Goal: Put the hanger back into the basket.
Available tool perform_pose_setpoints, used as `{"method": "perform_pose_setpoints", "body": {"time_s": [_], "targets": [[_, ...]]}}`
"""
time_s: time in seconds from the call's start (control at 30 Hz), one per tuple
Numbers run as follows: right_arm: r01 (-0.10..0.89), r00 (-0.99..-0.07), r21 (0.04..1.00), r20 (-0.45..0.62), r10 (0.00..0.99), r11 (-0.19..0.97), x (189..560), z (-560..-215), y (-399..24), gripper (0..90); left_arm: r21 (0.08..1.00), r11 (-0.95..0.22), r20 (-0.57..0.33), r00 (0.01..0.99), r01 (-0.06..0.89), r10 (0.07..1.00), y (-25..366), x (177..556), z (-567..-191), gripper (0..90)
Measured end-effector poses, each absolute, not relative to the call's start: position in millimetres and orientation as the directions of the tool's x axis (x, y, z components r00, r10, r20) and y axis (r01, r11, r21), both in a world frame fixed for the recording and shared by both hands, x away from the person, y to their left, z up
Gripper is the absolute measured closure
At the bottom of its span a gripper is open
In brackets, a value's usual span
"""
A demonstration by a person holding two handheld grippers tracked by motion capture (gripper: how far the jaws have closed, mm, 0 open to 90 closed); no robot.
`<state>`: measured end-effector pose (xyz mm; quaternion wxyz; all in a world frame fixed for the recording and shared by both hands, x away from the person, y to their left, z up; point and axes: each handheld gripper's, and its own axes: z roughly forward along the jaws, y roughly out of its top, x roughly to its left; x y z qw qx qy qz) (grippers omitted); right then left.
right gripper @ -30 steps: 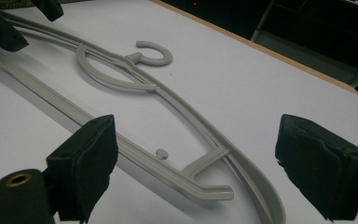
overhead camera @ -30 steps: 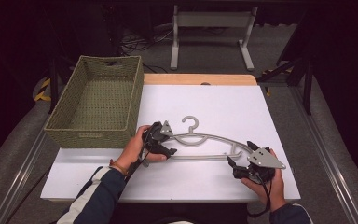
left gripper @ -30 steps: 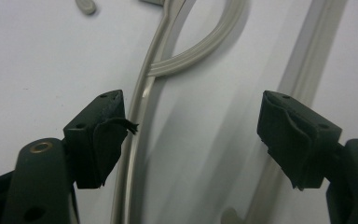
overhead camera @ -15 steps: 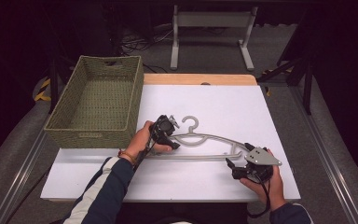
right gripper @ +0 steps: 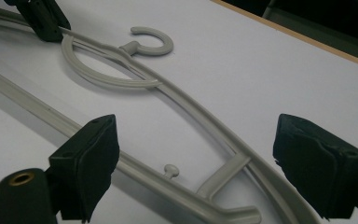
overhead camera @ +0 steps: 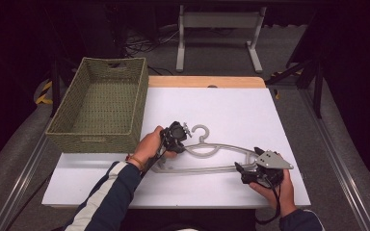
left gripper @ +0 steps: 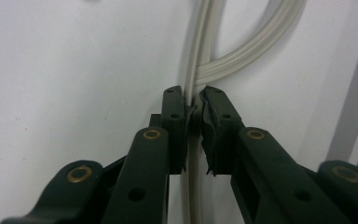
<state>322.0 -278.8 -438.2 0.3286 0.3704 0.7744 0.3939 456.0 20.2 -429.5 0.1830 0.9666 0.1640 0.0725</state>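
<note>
At 9 o'clock on the white worktop [overhead camera: 221, 110] stands a woven green basket [overhead camera: 101, 103], a long box with one end at the near left and the other farther away. Just beside its near right corner, near the centre of the worktop, the left hand [overhead camera: 149, 144] holds the left claw [overhead camera: 176, 137]. In the left gripper view this claw [left gripper: 193, 119] is closed on a thin arm of the hanger [left gripper: 198, 56], the pads pressing the pale bar from both sides.

The hanger [overhead camera: 207, 151] is light grey plastic and lies flat on the worktop, from the centre towards 4 o'clock. Its small open hook points to 12 o'clock. Below the hook there is a round loop, two curved shoulder arms, and a straight lower bar with a small peg.

At 4 o'clock the right hand [overhead camera: 274, 190] holds the right claw [overhead camera: 245, 168], just beside the right end of the hanger. In the right gripper view this claw [right gripper: 196, 163] is wide open, and the hanger [right gripper: 177, 107] lies between the two pads without touching them.
</note>
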Motion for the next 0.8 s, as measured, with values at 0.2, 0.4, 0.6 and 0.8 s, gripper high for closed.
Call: {"method": "perform_pose_setpoints", "body": {"time_s": [0.2, 0.4, 0.6, 0.8], "targets": [[0.306, -0.491, 0.866, -0.213, 0.845, 0.396, 320.9, -435.4, -281.0, 15.2, 0.428, -0.857, 0.134, 0.917, 0.288, 0.375, 21.6, 448.1, -432.6, 81.8], [0.290, -0.469, 0.881, -0.209, 0.858, 0.374, 319.1, -432.4, -284.4, 15.3, 0.518, -0.811, 0.251, 0.858, 0.273, 0.449, 22.1, 445.1, -429.3, 81.9], [0.271, -0.441, 0.895, -0.212, 0.872, 0.354, 317.3, -429.4, -287.7, 15.5, 0.589, -0.765, 0.279, 0.823, 0.261, 0.495, 29.1, 441.5, -416.7, 82.0], [0.233, -0.389, 0.921, -0.207, 0.898, 0.313, 314.5, -425.5, -294.7, 15.7, 0.651, -0.713, 0.296, 0.777, 0.261, 0.556, 38.5, 437.3, -402.2, 82.0]]}}
